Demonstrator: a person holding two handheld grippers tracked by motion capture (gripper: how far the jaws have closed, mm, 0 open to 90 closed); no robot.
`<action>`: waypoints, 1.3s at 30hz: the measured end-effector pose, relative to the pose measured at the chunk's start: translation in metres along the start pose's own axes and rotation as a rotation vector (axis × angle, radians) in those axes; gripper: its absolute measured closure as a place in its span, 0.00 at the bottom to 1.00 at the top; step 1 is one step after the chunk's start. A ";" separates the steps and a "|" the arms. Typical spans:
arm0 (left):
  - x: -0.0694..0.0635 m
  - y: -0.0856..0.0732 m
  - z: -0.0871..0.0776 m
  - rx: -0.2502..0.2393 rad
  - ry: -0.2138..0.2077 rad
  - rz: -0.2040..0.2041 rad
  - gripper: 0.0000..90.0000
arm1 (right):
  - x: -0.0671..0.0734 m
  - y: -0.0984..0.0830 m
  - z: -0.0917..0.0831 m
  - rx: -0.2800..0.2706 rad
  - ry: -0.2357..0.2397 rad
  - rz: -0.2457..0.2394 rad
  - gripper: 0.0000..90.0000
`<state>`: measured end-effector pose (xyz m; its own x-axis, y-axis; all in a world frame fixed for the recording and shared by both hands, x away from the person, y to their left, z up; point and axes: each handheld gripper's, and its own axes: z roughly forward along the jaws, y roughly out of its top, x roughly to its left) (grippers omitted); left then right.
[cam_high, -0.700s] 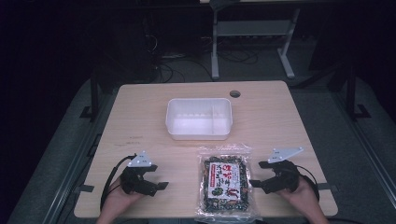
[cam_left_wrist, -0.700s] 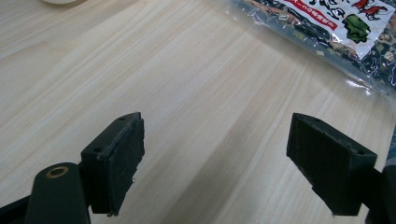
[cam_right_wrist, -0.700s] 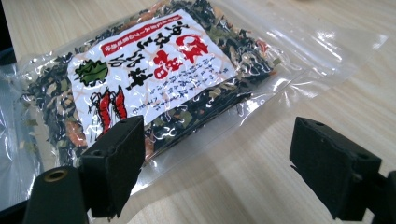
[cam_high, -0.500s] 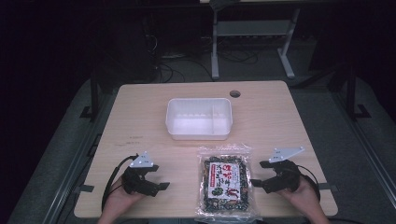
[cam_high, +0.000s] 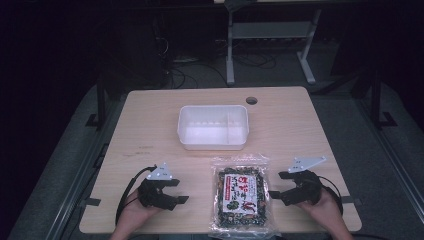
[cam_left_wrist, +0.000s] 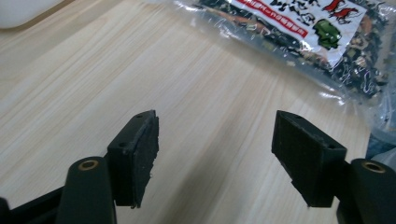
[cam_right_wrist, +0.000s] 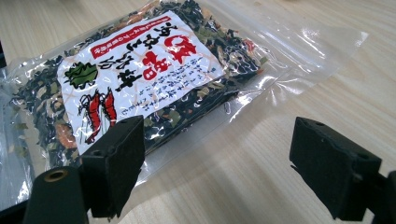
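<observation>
Two grippers, left gripper (cam_high: 181, 191) and right gripper (cam_high: 274, 185), jaws wide apart and empty, flanking seaweed packet (cam_high: 242, 196).

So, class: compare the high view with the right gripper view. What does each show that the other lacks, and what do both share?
High view alone: the white tub, the person's hands, the left tongs, the table's round hole.
Right gripper view alone: the packet's label close up, with red shrimp and a green leaf.
Shared: the packet, the wooden table, the open right tongs.
</observation>
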<state>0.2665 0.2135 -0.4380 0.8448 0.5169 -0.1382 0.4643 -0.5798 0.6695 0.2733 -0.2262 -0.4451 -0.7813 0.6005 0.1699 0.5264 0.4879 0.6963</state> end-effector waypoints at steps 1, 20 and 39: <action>-0.001 0.001 0.001 0.000 -0.005 0.005 0.36 | 0.000 0.000 0.000 0.000 0.000 0.000 0.18; -0.026 0.035 0.032 0.054 -0.097 0.089 0.55 | -0.017 0.011 -0.003 -0.027 -0.023 0.079 0.17; -0.056 0.054 0.056 0.104 -0.190 0.172 0.94 | -0.045 0.036 0.004 -0.007 -0.027 0.183 0.21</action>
<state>0.2592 0.1178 -0.4346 0.9437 0.2835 -0.1702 0.3264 -0.7157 0.6174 0.3287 -0.2324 -0.4303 -0.6634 0.6957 0.2755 0.6565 0.3645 0.6604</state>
